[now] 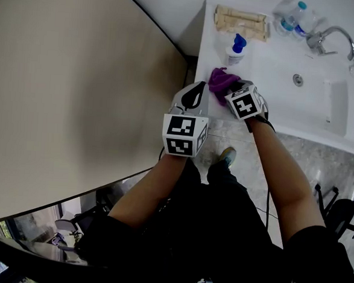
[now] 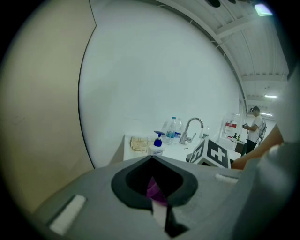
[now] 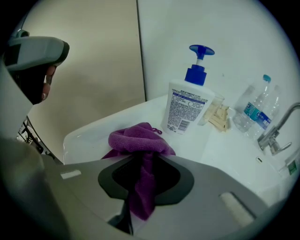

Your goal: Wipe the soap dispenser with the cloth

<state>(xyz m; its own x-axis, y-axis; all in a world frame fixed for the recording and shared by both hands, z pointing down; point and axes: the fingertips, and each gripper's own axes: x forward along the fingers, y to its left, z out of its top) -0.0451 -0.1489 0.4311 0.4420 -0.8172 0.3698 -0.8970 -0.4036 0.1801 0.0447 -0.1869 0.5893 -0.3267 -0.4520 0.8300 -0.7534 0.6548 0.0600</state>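
Now cloth (image 3: 138,140) pinched in right gripper (image 3: 140,176) — purple terry, soft, limp, bunched above jaws, tail hung below. Dispenser (image 3: 185,105) stood upright on basin (image 3: 86,133) corner just beyond cloth, apart from it: white plastic bottle, printed label, blue pump. Judged light, smooth, likely slippery, easily tipped when rubbed — best steadied at body, not at pump. Left gripper (image 2: 153,180) pressed together, nothing judged held; purple sliver seen through its gap.

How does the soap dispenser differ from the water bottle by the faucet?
The soap dispenser is opaque white with a blue pump; the water bottle is clear with a light-blue cap. The soap dispenser stands near the cloth, the water bottle by the faucet. Both stand upright.
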